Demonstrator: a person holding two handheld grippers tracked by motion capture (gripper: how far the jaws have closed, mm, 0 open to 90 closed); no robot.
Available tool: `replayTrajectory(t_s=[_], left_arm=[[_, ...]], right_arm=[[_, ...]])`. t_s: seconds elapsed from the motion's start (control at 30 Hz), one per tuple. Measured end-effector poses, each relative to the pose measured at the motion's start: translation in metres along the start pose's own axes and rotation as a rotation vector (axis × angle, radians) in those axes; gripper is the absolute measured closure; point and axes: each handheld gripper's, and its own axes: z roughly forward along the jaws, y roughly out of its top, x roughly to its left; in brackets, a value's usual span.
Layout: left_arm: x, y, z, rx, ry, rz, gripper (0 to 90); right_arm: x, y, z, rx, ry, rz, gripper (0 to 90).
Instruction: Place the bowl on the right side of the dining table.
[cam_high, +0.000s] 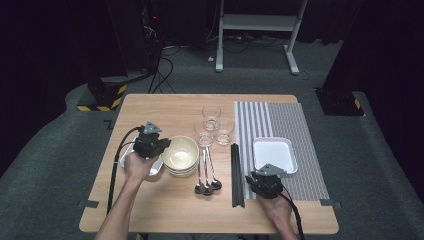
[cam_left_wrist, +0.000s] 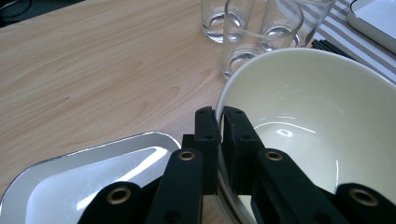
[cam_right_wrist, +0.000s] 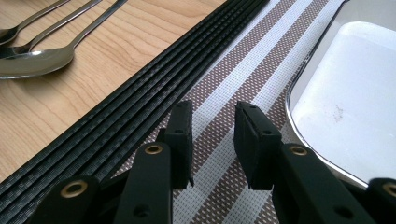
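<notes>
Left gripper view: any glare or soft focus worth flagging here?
Left gripper view: white glare streaks inside the cream ceramic bowl and on the white rectangular tray; the nearest parts of the black left gripper look soft. High view: the room beyond the light wooden table is dark.

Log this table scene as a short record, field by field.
left gripper: jaws shut on the rim of the top cream bowl
right gripper: jaws apart, nothing between them, over the striped placemat
bowls: stacked, beside a white tray
glasses: three, empty, upright
spoons: three, side by side
black chopsticks: along the placemat's edge
second white tray: on the placemat
</notes>
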Motion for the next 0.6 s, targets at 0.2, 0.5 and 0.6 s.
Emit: replayTrajectory(t_s=[0.2, 0.5, 0.6], left_arm=[[-0.0024, -0.0005, -0.0032, -0.021, 0.014, 0.015, 85.1], [-0.0078, 0.0024, -0.0064, -0.027, 0.045, 0.047, 85.2], [-0.0085, 0.0029, -0.0065, -0.022, 0.051, 0.053, 85.1]], right_arm=[[0.0002, 0.0, -0.0001, 0.0, -0.001, 0.0, 67.5], [0.0002, 0.0, 0.0, 0.0, -0.001, 0.0, 67.5], [0.0002, 0.0, -0.0001, 0.0, -0.001, 0.0, 67.5]])
